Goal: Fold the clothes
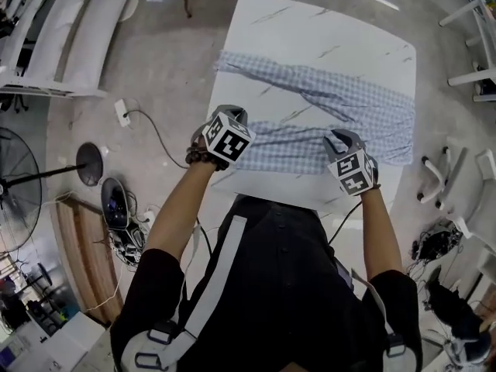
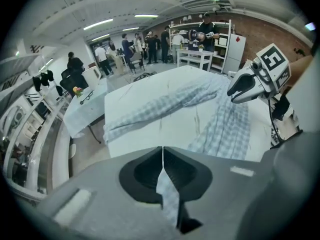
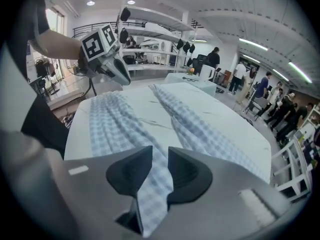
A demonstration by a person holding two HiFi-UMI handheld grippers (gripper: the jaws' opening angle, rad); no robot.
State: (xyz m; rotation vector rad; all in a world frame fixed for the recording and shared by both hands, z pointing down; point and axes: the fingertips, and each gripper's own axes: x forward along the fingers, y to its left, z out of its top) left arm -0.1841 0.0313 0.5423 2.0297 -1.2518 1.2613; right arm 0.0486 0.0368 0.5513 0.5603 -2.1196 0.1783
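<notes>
Leftmost, the left gripper (image 2: 163, 158) is pinched tight on a thin edge of the checked garment (image 1: 364, 111), which sprawls across the white table (image 1: 310, 22). The right gripper (image 3: 160, 168) clamps a thicker bunch, its jaws narrowly apart. The cloth looks light and limp, likely to sag, so hems or corners suit best. Its near edge lies by the table's rim, and bare tabletop lies beyond.

Open workshop-style lab, brick wall (image 2: 257, 31), white shelving (image 3: 155, 44), ceiling strip lights (image 2: 97, 24), standing people (image 2: 150, 41), floor fan (image 1: 15, 188)
</notes>
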